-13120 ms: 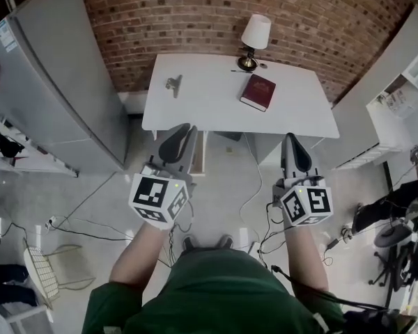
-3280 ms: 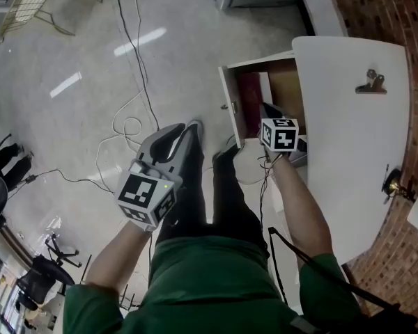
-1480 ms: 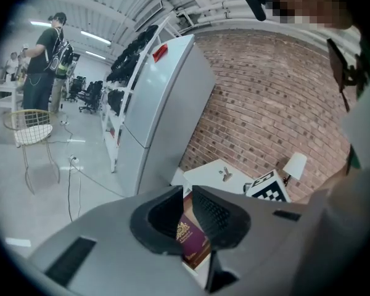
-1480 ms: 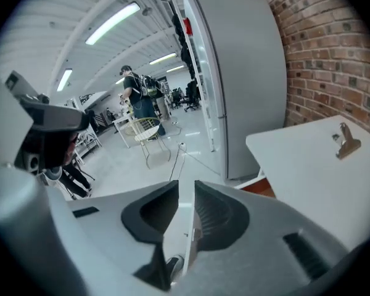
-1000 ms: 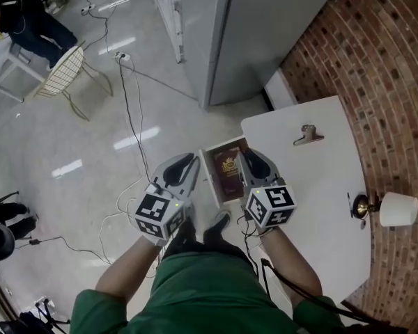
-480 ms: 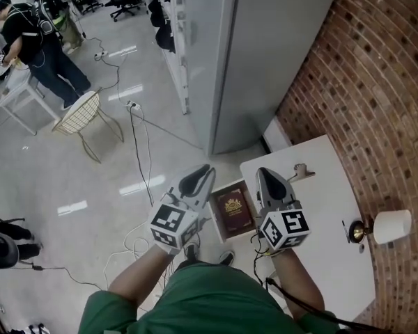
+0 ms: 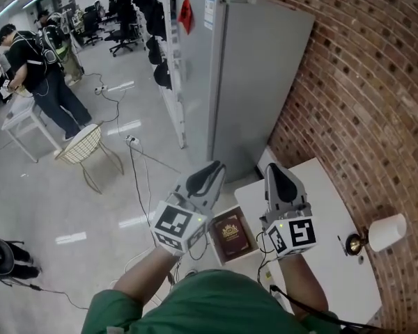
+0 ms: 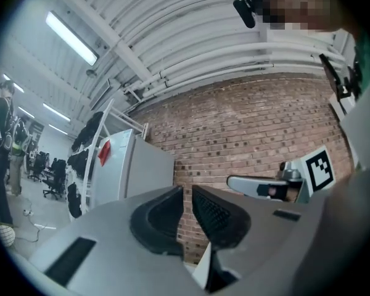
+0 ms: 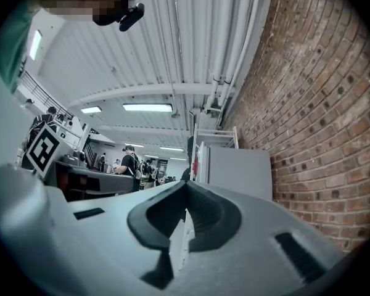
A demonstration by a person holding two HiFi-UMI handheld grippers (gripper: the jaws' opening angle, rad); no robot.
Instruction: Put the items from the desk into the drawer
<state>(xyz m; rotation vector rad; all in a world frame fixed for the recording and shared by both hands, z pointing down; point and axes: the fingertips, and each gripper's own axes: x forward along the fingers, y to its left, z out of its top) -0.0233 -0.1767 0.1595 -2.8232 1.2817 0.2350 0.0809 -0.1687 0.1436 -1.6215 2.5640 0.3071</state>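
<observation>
Jaws on the left hand-held gripper (image 8: 186, 191) are drawn in to a narrow slit with nothing between them. Those on the right hand-held gripper (image 9: 185, 187) meet at the tips and are empty too. Both are raised side by side and point up and away, toward the brick wall and a grey cabinet (image 7: 254, 75), well above the desk (image 7: 327, 207).

Below and between them the book (image 7: 230, 234) lies face up in the open drawer (image 7: 212, 236), gold emblem showing. Its long axis runs roughly along the desk's near edge, top end away from the person.

By my reading the book's step is done and this is a gap between items. The next move would be to lower one hand-held gripper to the desk for whatever remains, then push the drawer closed. Only a lamp (image 7: 389, 231) shows on the desk. The right hand-held gripper hides part of the top, so I cannot tell what else is left there.
</observation>
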